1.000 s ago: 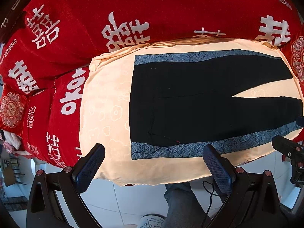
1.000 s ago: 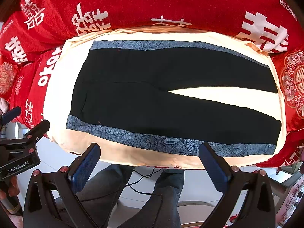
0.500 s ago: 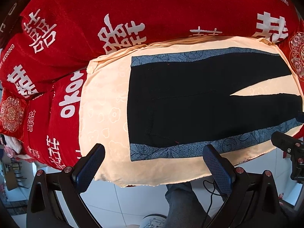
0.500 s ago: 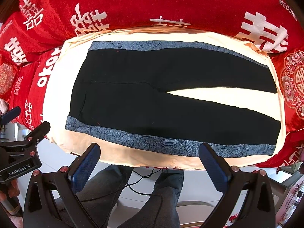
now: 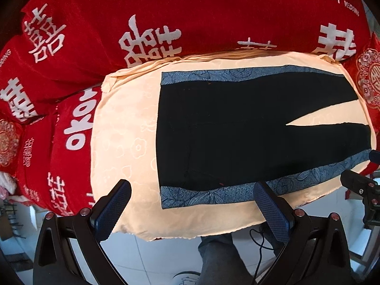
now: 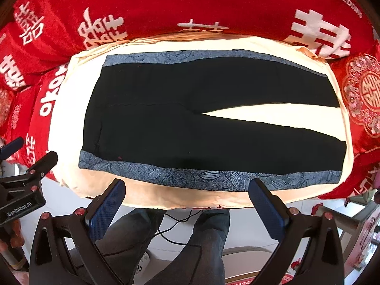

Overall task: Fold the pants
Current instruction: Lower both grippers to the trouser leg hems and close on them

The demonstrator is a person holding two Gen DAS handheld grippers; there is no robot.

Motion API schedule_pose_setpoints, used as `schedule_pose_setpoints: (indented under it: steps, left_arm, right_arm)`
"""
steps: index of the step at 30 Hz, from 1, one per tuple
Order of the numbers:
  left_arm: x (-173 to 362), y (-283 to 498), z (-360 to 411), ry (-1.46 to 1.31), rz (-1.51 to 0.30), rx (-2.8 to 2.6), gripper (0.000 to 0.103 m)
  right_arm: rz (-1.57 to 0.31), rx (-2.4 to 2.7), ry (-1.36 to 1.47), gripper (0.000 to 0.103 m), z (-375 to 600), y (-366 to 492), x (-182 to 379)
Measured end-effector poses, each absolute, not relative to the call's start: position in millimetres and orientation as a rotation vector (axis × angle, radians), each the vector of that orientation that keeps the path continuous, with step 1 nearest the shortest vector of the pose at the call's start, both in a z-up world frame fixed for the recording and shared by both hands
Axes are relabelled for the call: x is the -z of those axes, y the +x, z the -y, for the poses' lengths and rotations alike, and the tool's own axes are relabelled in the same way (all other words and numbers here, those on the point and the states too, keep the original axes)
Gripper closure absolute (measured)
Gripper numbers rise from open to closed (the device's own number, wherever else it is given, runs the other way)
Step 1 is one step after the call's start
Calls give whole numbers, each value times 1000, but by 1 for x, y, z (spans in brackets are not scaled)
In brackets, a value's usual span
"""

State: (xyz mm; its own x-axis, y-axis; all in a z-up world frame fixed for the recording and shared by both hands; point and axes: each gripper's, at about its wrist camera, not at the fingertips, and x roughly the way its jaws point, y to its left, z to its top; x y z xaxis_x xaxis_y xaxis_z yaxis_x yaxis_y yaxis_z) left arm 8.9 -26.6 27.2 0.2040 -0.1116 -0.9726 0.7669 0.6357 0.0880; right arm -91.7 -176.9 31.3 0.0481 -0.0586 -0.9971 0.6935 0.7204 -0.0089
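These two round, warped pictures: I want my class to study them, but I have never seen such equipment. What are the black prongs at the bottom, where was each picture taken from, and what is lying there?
Each picture comes from a wide-angle camera on a hand-held gripper, looking along its two fingers. The left gripper and right gripper are both open and hold nothing. Black pants with blue patterned side stripes lie flat on a cream cloth, over red bedding. Below stand the person's legs.
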Motion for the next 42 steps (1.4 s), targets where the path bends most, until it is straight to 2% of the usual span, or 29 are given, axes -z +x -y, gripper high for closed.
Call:
schedule_pose_setpoints:
  steps: [11, 20, 27, 35, 42]
  left_arm:
    - [-5, 17, 20, 759, -1216, 765, 0]
    - [15, 14, 12, 678, -1304, 680, 0]
    - [38, -4, 7, 638, -1343, 527, 0]
    - [67, -19, 3, 561, -1411, 415, 0]
    - [99, -4, -14, 405, -1429, 482, 0]
  right_arm:
    - [-1425, 765, 582, 0, 167, -82, -25]
    - [-1422, 731, 627, 0, 164, -89, -13]
    - [-1404, 602, 793, 0, 182, -115, 17]
    - [-1488, 478, 721, 0, 185, -129, 50]
    - [-1333, 327, 1039, 0, 185, -136, 92]
